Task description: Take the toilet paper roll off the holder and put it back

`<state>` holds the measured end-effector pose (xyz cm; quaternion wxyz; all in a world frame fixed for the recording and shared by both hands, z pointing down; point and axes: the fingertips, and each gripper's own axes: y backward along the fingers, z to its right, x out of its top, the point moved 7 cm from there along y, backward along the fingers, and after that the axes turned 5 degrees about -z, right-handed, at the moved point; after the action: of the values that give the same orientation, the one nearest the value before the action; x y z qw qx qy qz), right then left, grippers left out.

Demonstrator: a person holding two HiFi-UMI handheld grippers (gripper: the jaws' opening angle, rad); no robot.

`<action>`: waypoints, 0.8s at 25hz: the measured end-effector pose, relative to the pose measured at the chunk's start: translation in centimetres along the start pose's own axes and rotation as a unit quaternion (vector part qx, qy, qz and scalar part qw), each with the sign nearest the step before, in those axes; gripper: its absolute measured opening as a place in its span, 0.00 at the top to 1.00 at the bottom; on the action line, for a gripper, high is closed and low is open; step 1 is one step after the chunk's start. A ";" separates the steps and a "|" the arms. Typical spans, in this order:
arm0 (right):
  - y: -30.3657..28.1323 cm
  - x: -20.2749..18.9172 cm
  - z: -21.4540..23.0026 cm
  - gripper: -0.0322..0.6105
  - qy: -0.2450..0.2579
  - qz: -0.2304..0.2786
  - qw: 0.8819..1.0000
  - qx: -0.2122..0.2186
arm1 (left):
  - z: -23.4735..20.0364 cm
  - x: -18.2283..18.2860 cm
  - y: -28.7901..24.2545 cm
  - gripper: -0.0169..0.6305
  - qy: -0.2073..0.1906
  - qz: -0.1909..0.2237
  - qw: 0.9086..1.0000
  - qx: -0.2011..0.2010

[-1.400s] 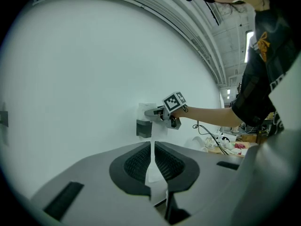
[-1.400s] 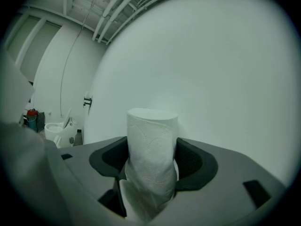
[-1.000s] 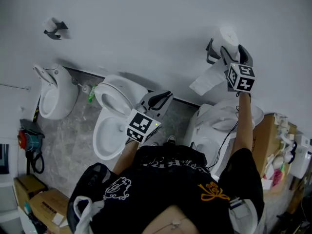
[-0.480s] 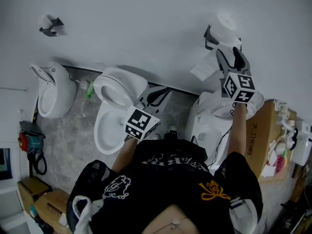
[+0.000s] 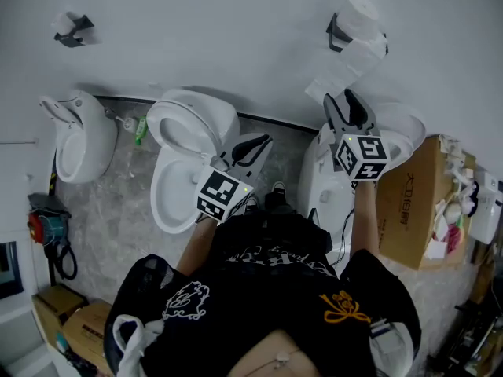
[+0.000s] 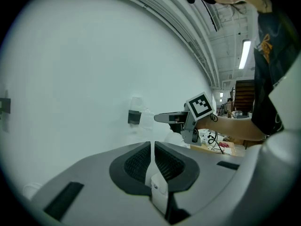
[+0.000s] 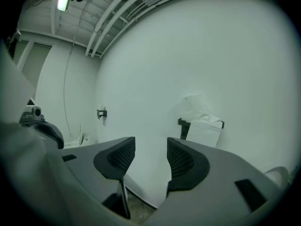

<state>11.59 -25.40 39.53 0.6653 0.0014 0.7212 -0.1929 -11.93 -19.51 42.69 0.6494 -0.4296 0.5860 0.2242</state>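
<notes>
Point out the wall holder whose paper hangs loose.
The right-hand holder, above the right gripper: a loose sheet trails from its roll. The left-hand holder shows none.

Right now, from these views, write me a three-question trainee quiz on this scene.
1. True or false: the toilet paper roll sits on its holder.
2. What is between the jaws of the right gripper? A the roll; B nothing; C the hanging paper tail.
3. Fill in: the jaws of the left gripper stand ____ (together or apart).

Key: 1 true. 2 B: the jaws stand apart and have just been closing, with nothing between them. 3 together.
</notes>
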 end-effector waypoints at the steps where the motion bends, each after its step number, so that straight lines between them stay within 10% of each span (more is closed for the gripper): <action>1: 0.4 -0.8 -0.9 0.60 0.001 -0.007 1.000 0.004 | 0.2 -0.5 0.2 0.91 0.002 -0.004 1.000 -0.002; 20: 9.6 -7.4 -7.4 0.81 -0.051 -0.044 0.995 0.079 | 5.9 -2.2 1.0 0.91 0.018 -0.017 1.000 0.007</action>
<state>7.79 -12.52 44.29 0.6899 0.0118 0.6683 -0.2780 -9.84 -13.71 44.18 0.6454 -0.4391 0.5918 0.2011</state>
